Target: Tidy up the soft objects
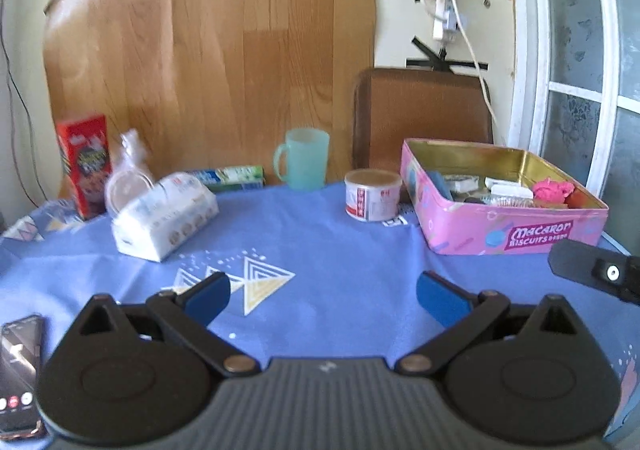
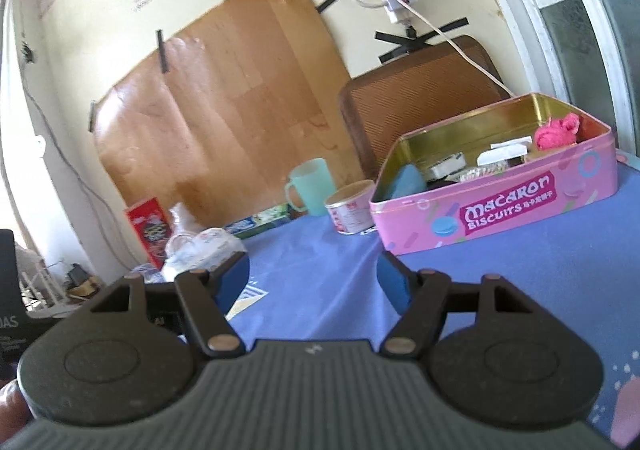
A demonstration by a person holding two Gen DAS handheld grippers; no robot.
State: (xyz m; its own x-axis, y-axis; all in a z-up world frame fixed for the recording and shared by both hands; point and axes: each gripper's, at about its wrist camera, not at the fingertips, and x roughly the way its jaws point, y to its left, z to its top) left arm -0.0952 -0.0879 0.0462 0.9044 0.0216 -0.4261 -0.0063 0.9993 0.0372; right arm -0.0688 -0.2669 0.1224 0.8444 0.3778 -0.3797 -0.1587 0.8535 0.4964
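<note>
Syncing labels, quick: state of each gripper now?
Left gripper: open, nothing between the jaws.
Right gripper: open, nothing held.

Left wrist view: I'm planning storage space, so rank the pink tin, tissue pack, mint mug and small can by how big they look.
1. pink tin
2. tissue pack
3. and 4. mint mug and small can look alike, and the mug stands farther back, so their order is unsure.

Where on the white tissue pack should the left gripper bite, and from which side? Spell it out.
Grip the tissue pack across its short width, near the middle, coming from above. It lies flat on the blue cloth, long axis slanting away, with a knotted clear bag against its far left end. The left gripper stands open and empty, probably wide enough.
</note>
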